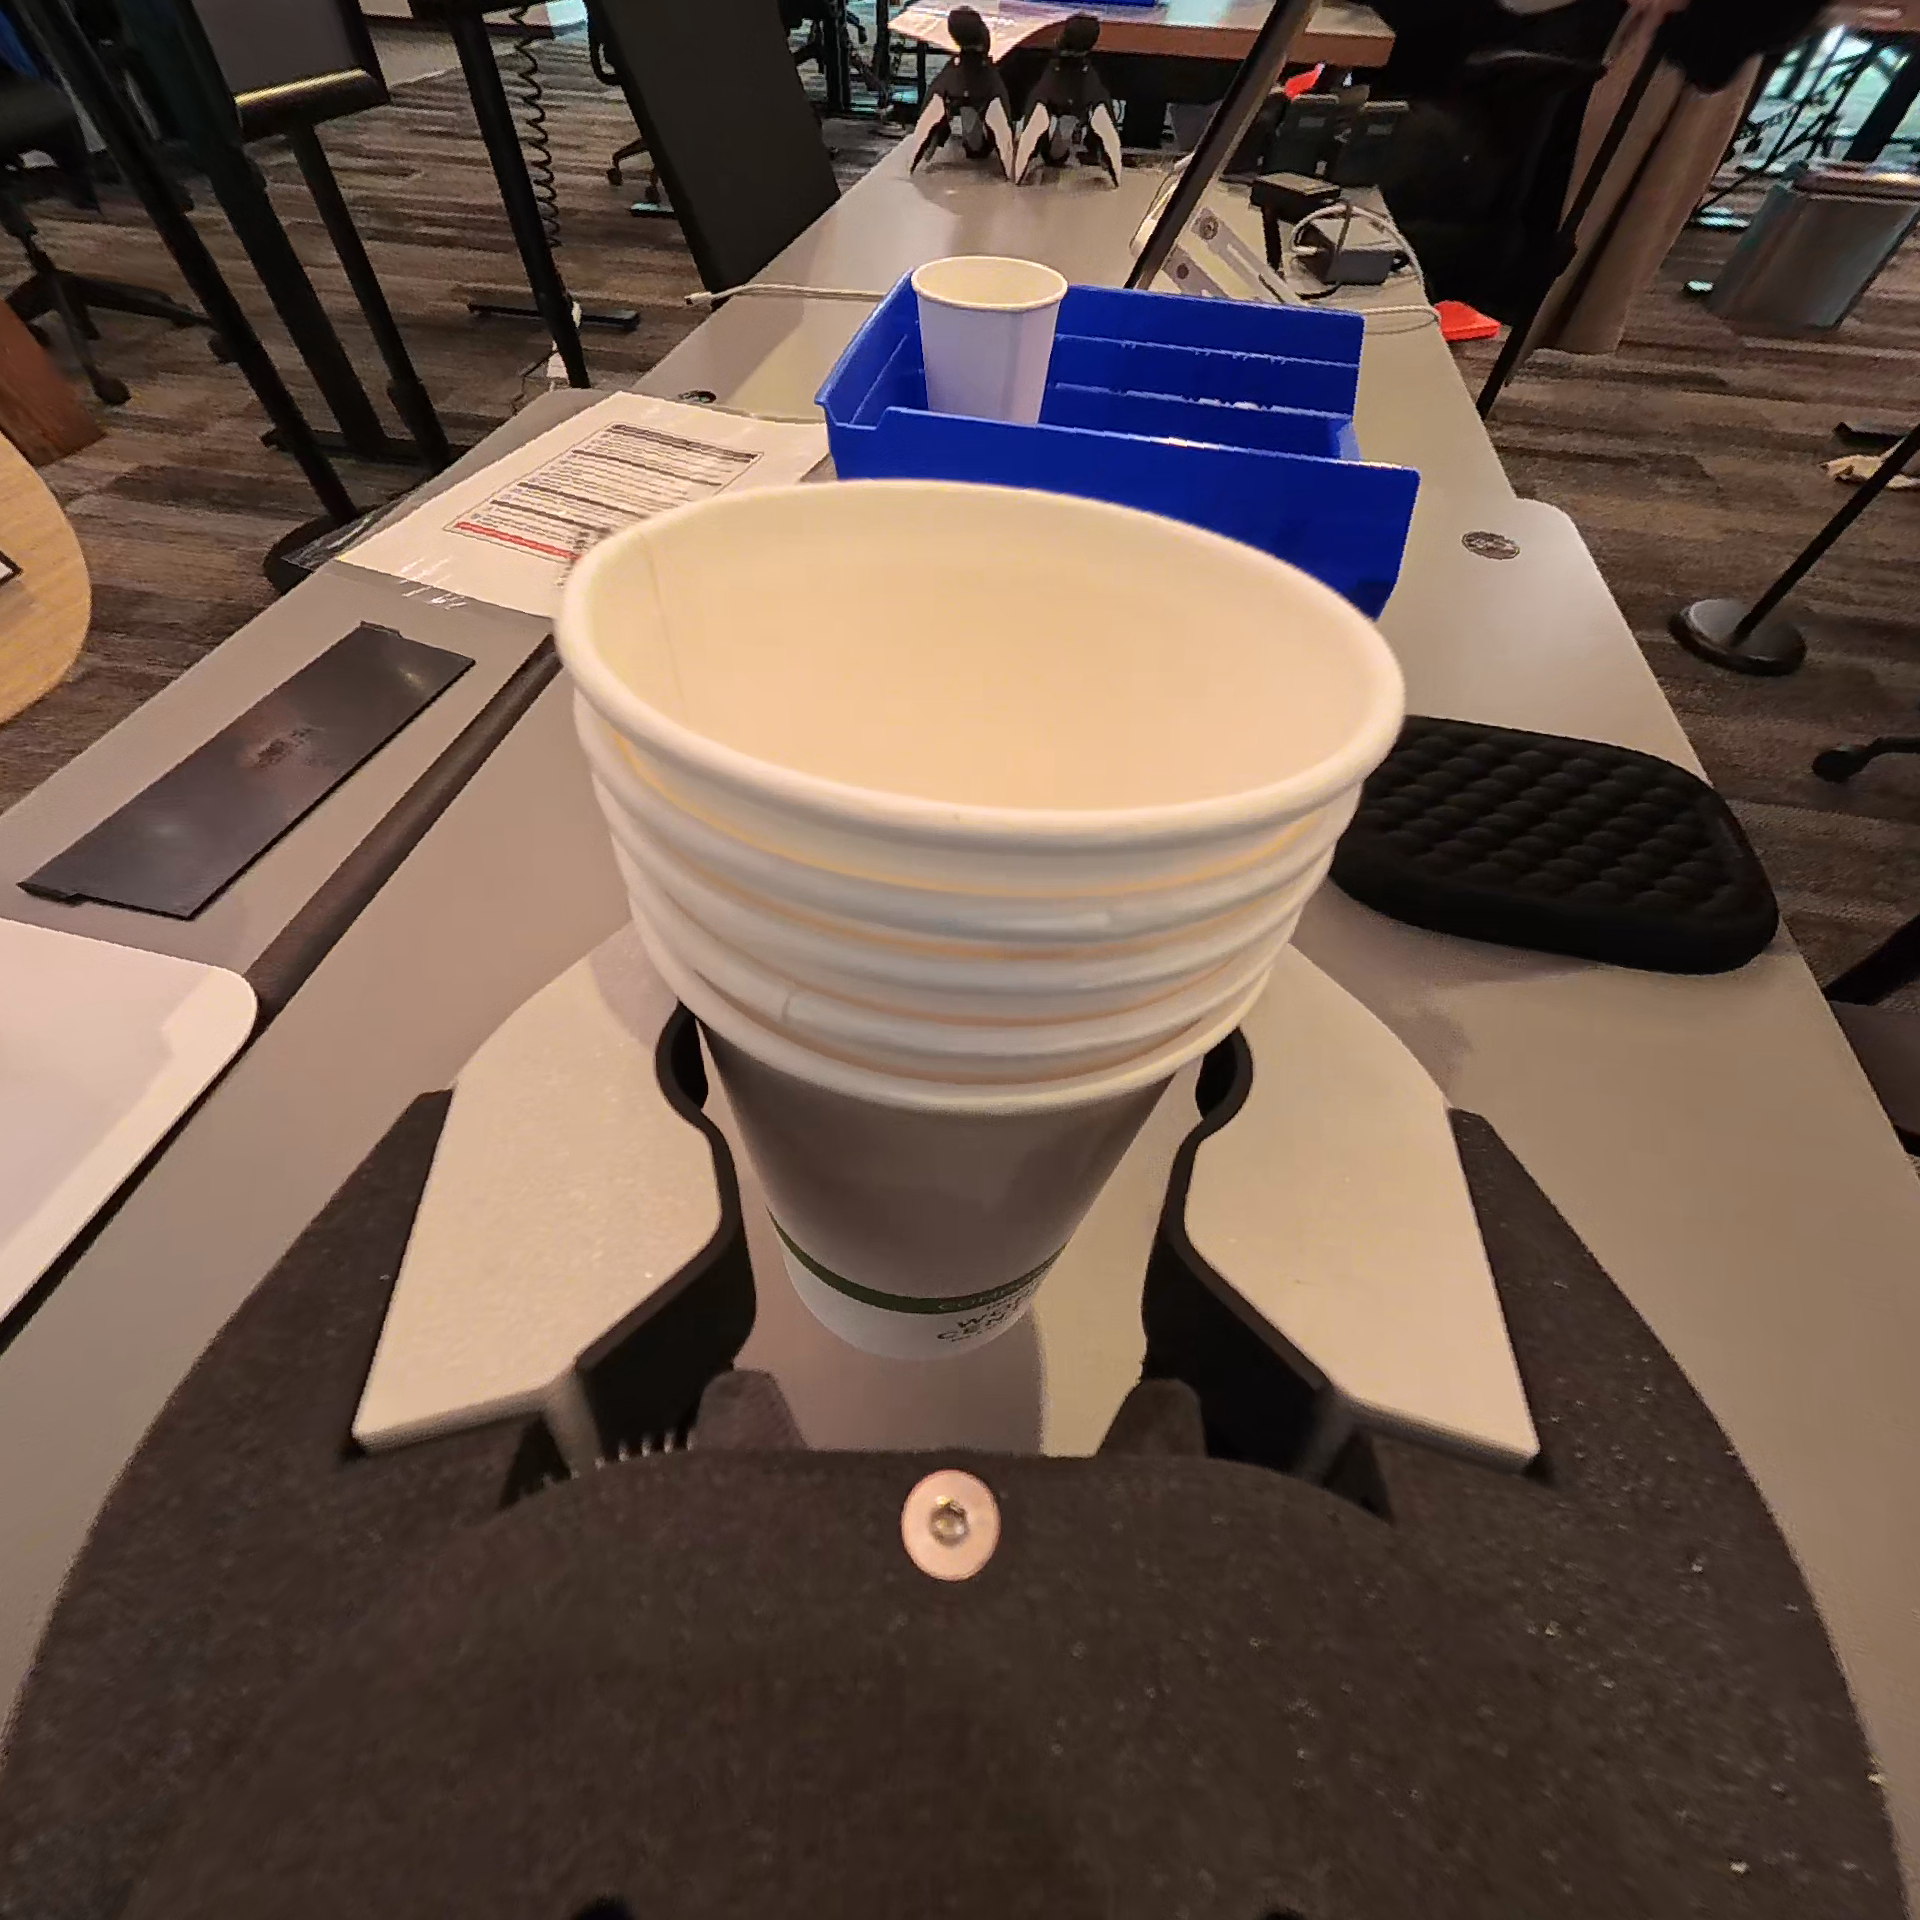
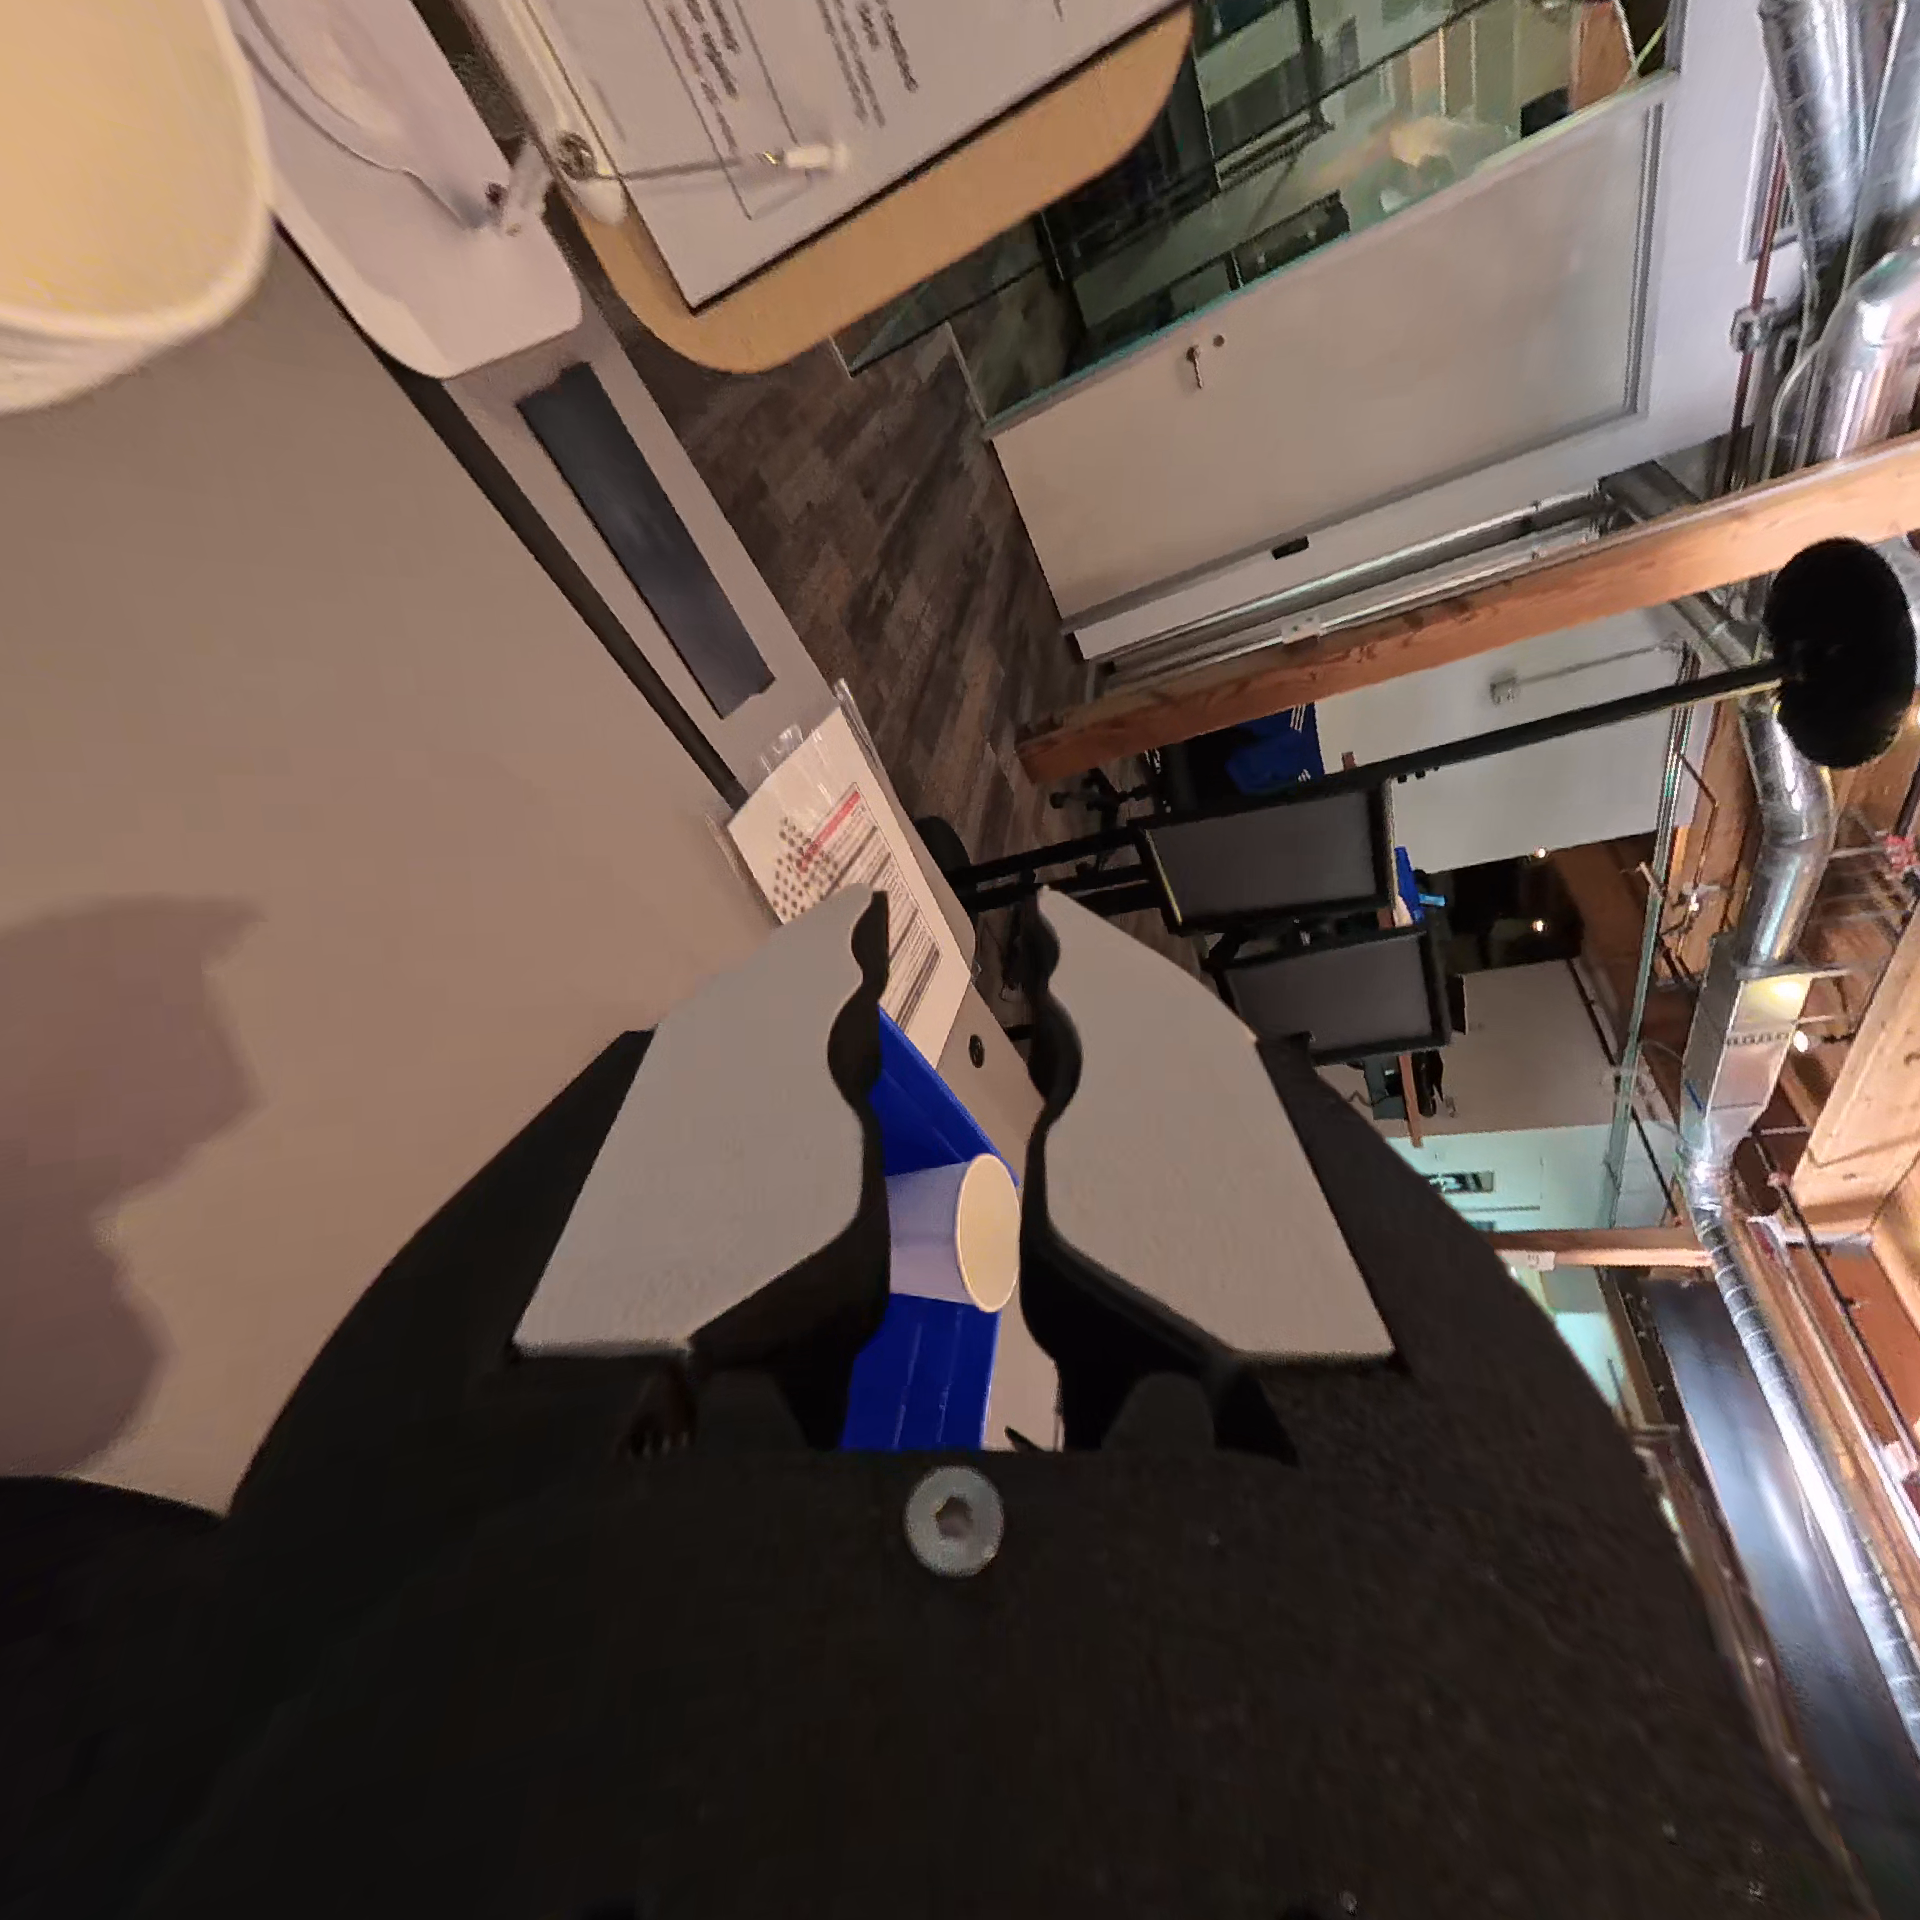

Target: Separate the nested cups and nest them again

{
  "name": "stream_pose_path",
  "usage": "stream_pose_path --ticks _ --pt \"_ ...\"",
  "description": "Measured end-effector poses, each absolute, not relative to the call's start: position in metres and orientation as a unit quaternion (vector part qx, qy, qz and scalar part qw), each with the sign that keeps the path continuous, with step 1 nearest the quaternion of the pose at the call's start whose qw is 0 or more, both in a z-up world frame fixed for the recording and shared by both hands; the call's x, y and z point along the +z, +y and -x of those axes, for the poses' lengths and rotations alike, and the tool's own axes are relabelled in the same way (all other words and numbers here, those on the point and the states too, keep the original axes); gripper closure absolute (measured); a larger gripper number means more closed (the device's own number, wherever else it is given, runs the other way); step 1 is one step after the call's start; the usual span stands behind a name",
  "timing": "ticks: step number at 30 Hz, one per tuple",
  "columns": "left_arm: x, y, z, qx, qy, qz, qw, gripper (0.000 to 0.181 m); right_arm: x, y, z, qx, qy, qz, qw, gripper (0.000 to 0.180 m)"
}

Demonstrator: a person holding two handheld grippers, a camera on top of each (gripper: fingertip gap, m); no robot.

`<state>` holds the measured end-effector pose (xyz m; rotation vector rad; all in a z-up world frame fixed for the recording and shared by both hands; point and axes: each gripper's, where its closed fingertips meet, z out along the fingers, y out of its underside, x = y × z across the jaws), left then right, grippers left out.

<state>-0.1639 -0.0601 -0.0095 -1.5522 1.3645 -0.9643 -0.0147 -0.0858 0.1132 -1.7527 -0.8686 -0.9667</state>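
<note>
The left claw (image 1: 951, 1132) was clamped on a stack of nested cups (image 1: 966, 831), held upright over the bench (image 1: 1558, 1143). One cup (image 1: 987, 332) stood alone in the blue bin (image 1: 1195, 468). The right claw (image 2: 956, 1081) was rolled sideways, a bit open and empty (nothing between its fingers). My worry: squeeze harder and the cups could crush or jam together.
</note>
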Motion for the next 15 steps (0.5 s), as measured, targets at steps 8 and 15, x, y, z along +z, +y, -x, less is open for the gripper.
stream_pose_path --ticks 8,15 --pt "-0.019 -0.054 0.164 -0.371 0.548 0.621 0.421 0.087 0.088 -0.100 0.129 -0.196 -0.486 0.731 0.436 0.150" --pt "-0.023 -0.051 0.164 -0.357 0.553 0.622 0.425 0.087 0.079 -0.112 0.189 -0.004 -0.565 0.731 0.383 0.156"
